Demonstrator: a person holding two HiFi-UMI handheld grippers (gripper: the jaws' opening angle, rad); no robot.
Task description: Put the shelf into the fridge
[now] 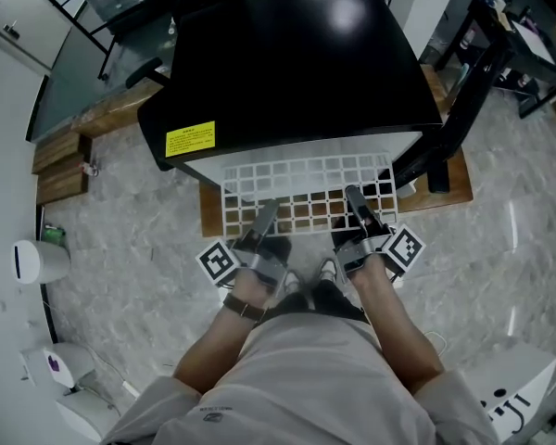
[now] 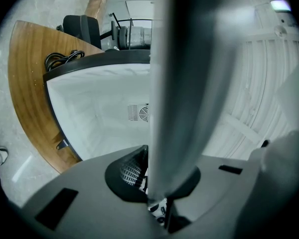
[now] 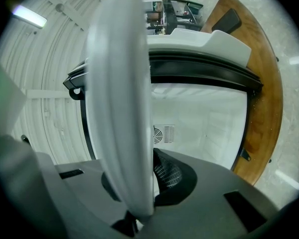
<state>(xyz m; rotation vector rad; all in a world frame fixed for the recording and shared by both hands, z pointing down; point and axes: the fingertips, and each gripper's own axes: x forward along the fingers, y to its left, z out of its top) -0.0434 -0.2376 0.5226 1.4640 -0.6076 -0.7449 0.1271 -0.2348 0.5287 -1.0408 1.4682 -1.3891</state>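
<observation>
A white wire-grid shelf [image 1: 306,188] lies level in front of the black fridge [image 1: 287,63], its far edge under the fridge's top. My left gripper [image 1: 264,219] is shut on the shelf's near left part, and my right gripper [image 1: 357,207] is shut on its near right part. In the left gripper view the shelf [image 2: 189,83] fills the middle as a pale blurred bar clamped in the left gripper [image 2: 154,193], with the white fridge interior [image 2: 104,113] beyond. The right gripper view shows the shelf [image 3: 122,108] held in the right gripper [image 3: 137,203] before the fridge interior [image 3: 204,118].
The fridge stands on a wooden platform [image 1: 449,188] on a marble floor. A black stand [image 1: 463,109] rises just right of the fridge. A yellow label [image 1: 190,139] marks the fridge's front left. A white device [image 1: 37,260] sits at left, a white box [image 1: 514,392] at lower right.
</observation>
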